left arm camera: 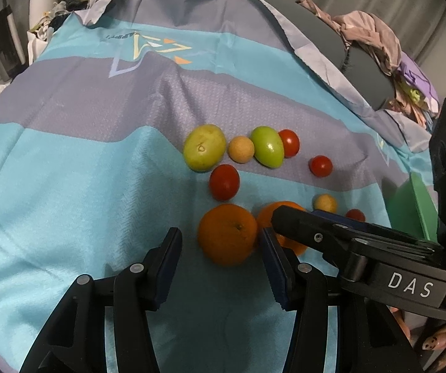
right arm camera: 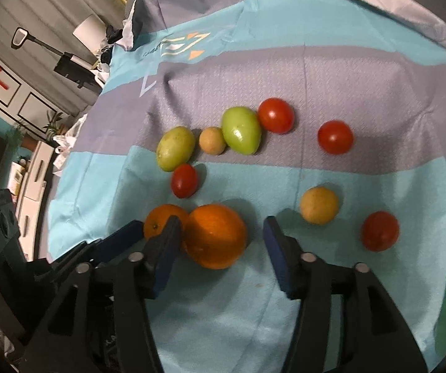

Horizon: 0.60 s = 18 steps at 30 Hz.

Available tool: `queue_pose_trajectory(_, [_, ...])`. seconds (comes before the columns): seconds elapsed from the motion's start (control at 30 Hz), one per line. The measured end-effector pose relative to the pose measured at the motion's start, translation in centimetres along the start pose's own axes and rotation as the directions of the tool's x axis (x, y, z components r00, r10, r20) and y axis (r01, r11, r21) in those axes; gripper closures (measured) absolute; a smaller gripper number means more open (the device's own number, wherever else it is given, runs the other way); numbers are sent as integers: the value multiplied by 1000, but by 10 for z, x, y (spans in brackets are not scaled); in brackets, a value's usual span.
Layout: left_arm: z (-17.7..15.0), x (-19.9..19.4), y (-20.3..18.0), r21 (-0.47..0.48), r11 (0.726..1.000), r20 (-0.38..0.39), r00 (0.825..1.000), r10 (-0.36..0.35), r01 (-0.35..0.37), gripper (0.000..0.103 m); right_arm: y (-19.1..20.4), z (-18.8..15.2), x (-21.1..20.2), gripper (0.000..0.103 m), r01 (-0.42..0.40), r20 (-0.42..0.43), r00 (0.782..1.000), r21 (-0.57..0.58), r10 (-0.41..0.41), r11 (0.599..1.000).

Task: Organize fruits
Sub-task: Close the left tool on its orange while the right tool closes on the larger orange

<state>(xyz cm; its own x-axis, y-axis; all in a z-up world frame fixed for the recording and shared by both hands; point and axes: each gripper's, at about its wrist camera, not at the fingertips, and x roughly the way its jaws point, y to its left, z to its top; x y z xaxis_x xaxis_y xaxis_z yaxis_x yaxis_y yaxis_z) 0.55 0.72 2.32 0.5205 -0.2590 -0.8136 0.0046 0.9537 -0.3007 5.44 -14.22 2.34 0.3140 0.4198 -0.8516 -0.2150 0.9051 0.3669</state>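
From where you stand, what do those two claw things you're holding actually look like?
Both are matte black plastic. The left gripper and right gripper each have two fingers faced with dark blue ribbed pads, with silver pivot pins. The right one's body carries white lettering, DAS.

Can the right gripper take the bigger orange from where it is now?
Probably yes. The right gripper is open, and the large round orange lies between its jaws. The smaller orange touches it on the left, crowding that jaw.
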Motion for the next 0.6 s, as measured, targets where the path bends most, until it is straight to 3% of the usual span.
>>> queue_pose_trajectory(0.17, [0, 1, 1, -8, 1000, 1, 1000, -3, 3, 51, -5, 2, 5, 46, -19, -7, 1000, 13, 19, 1000])
queue_pose_trajectory(0.27, [1, 1, 1, -6, 1000, 3, 1000, 0, 0, 51, -2, 0, 3, 60, -51, 2, 999, 2, 51, 999])
queue_pose_trajectory(0.4, [1, 4, 1, 1, 1000, -11, 1000, -19, 19, 51, -1, -3, -1, 61, -24, 17, 1000, -8, 24, 1000])
queue_pose_trajectory(0.5, [1, 3, -2, 18, 999, 1, 1000, -27, 27, 61, -4, -5, -9, 61, -18, 24, 1000, -3, 18, 1000])
queue_pose_trajectory(0.6, [2, 4, -6, 32, 999, 6, 1000, -17, 17, 61, -6, -9, -21, 61, 19, 49, 999, -11, -19, 1000])
